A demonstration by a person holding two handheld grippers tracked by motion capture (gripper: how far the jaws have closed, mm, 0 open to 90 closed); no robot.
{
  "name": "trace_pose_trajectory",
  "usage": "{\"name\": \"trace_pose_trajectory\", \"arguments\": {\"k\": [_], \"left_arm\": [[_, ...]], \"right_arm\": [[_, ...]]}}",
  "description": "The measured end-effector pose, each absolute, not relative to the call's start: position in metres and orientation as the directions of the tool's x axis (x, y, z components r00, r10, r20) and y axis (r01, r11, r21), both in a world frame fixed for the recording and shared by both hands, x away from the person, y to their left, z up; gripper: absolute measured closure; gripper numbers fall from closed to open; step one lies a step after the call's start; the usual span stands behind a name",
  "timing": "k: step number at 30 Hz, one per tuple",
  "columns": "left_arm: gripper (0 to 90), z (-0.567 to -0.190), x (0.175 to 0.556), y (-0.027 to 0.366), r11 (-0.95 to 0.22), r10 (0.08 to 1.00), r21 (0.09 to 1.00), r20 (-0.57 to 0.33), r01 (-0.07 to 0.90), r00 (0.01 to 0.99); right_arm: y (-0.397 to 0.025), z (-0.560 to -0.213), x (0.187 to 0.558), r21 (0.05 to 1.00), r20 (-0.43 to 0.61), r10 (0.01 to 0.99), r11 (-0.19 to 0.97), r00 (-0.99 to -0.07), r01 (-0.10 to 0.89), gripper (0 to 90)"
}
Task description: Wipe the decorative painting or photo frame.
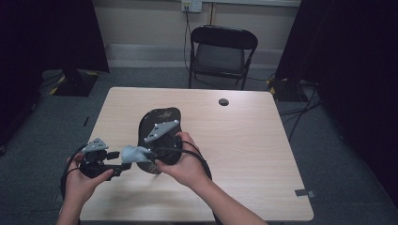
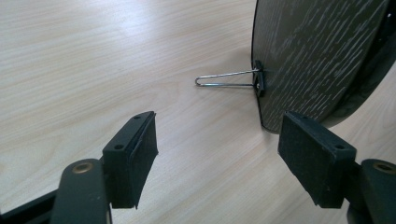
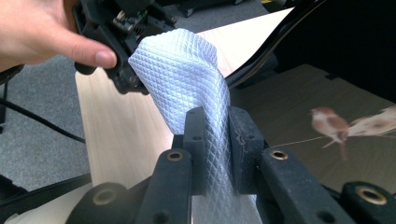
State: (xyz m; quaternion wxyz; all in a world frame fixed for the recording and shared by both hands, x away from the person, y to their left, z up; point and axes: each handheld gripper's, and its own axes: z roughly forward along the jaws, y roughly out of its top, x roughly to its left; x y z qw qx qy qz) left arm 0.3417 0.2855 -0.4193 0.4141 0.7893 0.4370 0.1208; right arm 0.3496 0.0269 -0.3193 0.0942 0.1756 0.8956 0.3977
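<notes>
Your right gripper (image 3: 217,140) has its jaws pinched tight on a pale quilted cloth (image 3: 187,79), held right at the near end of the dark oval tray (image 1: 159,124) that's tipped up on the table (image 1: 244,140). Your left gripper (image 2: 217,158) sits just beside it, jaws wide apart with nothing in them. The left gripper view catches the tray's streaky underside and a wire clip (image 2: 229,78) poking off it, the right gripper view shows a bird picture (image 3: 329,122) on its face, and further back from above there's a folding chair (image 1: 220,54) past the table.
</notes>
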Motion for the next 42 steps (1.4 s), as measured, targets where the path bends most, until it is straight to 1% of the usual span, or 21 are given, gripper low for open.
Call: {"name": "trace_pose_trajectory", "arguments": {"k": [15,29,42], "left_arm": [[27.6,-0.409,0.338,0.276,-0.295,0.765,0.776,-0.158,0.558,0.624],[27.5,-0.408,0.337,0.274,-0.304,0.762,0.772,-0.155,0.558,0.629],[27.5,-0.409,0.335,0.273,-0.334,0.752,0.759,-0.144,0.559,0.644]], "right_arm": [[0.020,-0.298,0.364,0.757,-0.052,0.432,0.605,-0.900,0.246,79.2],[0.017,-0.277,0.375,0.772,-0.071,0.463,0.586,-0.883,0.245,79.2],[0.018,-0.266,0.382,0.784,-0.074,0.485,0.569,-0.871,0.250,79.2]]}}
